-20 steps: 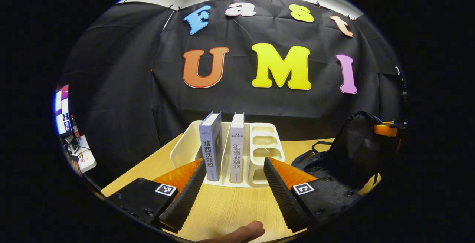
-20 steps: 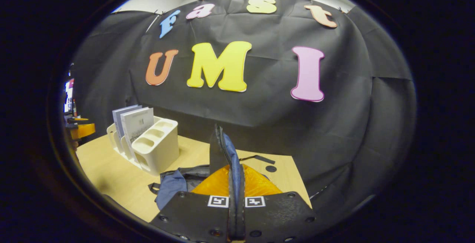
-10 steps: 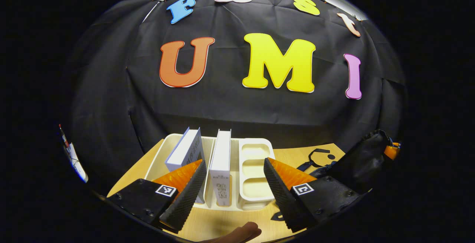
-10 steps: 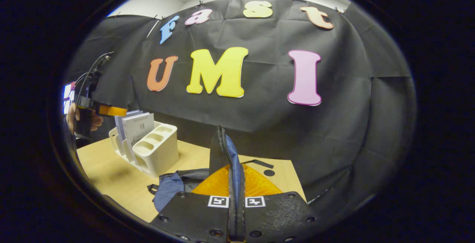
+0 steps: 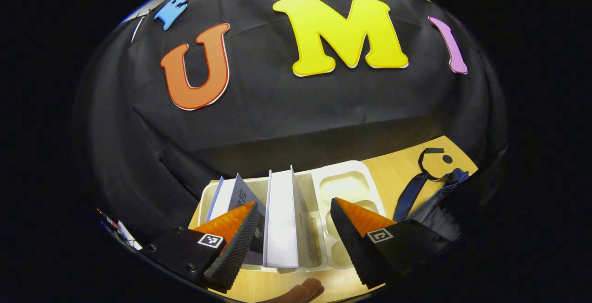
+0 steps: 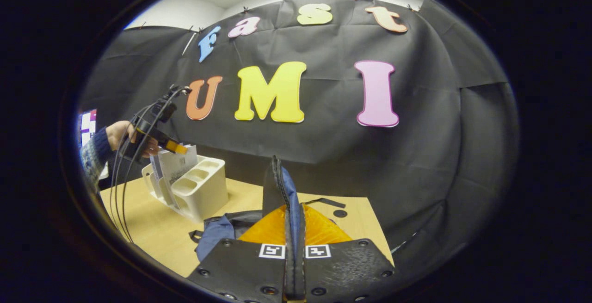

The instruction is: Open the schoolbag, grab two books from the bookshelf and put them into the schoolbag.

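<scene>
Left gripper view: spread left gripper (image 5: 292,229) straddles one of two books (image 5: 283,222); right gripper (image 6: 294,229) clamps schoolbag (image 6: 277,187).

Upright book (image 5: 282,222) between spread left gripper (image 5: 293,236) fingers.

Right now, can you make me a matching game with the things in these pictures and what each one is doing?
Things:
1. left gripper
2. right gripper
3. white book
4. book holder

What each is doing:
A. pinching the raised edge of the schoolbag
B. standing on the table with books in it
C. open, up above the books
D. standing upright between the open fingers

Pairs: 1-C, 2-A, 3-D, 4-B
</scene>
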